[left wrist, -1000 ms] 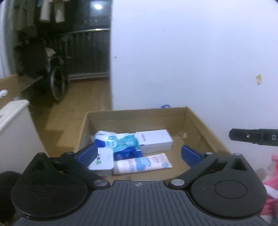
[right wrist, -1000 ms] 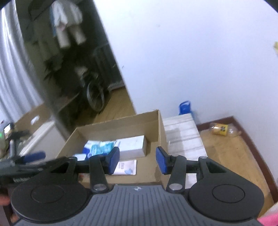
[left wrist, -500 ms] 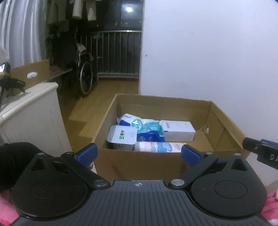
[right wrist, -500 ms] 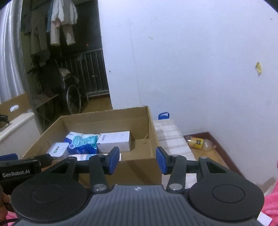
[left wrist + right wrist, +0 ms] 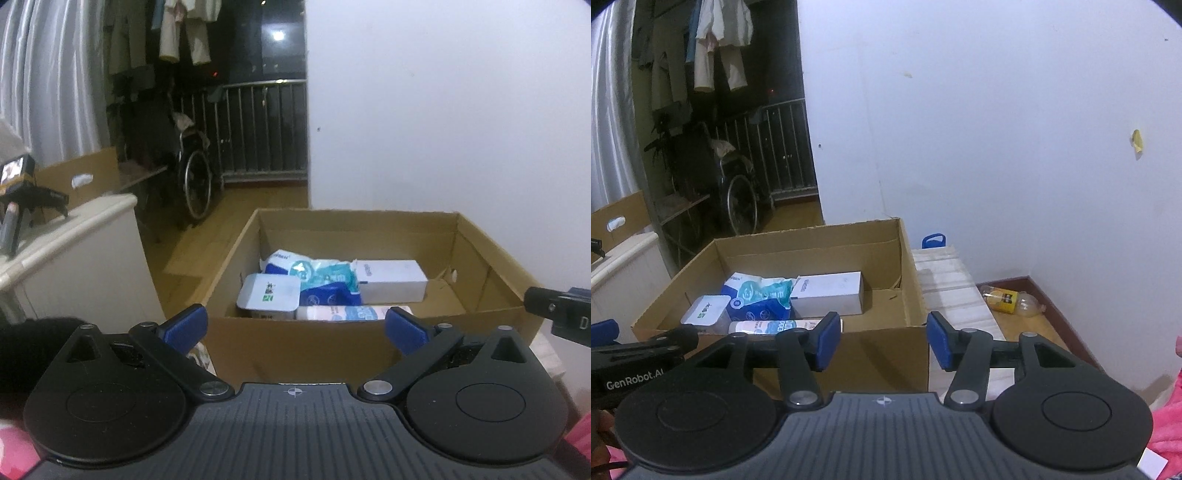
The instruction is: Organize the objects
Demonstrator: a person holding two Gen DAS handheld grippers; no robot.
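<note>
An open cardboard box (image 5: 354, 213) stands on the floor against the white wall. Inside lie a white carton (image 5: 391, 278), a blue-and-white soft packet (image 5: 321, 280), a white lidded tub (image 5: 269, 291) and a white tube (image 5: 347, 313). My left gripper (image 5: 295, 328) hovers in front of the box's near wall, jaws wide open and empty. My right gripper (image 5: 883, 339) is at the near right corner of the box (image 5: 809, 236); its jaws are opening with nothing between them. The carton (image 5: 829, 293), packet (image 5: 761, 299), tub (image 5: 705, 310) and tube (image 5: 775, 326) show there too.
A white slatted crate (image 5: 949, 288) sits against the box's right side, with a blue handle (image 5: 934, 240) behind it. A plastic bottle (image 5: 1012, 299) lies on the floor by the skirting. A white cabinet (image 5: 74, 236) stands left; a wheelchair (image 5: 195, 184) is beyond. Pink cloth (image 5: 1167, 417) lies at lower right.
Both grippers have sunk and pulled back, so the box's near wall now hides part of its floor. The right jaws stand a little wider. The items in the box have not moved.
</note>
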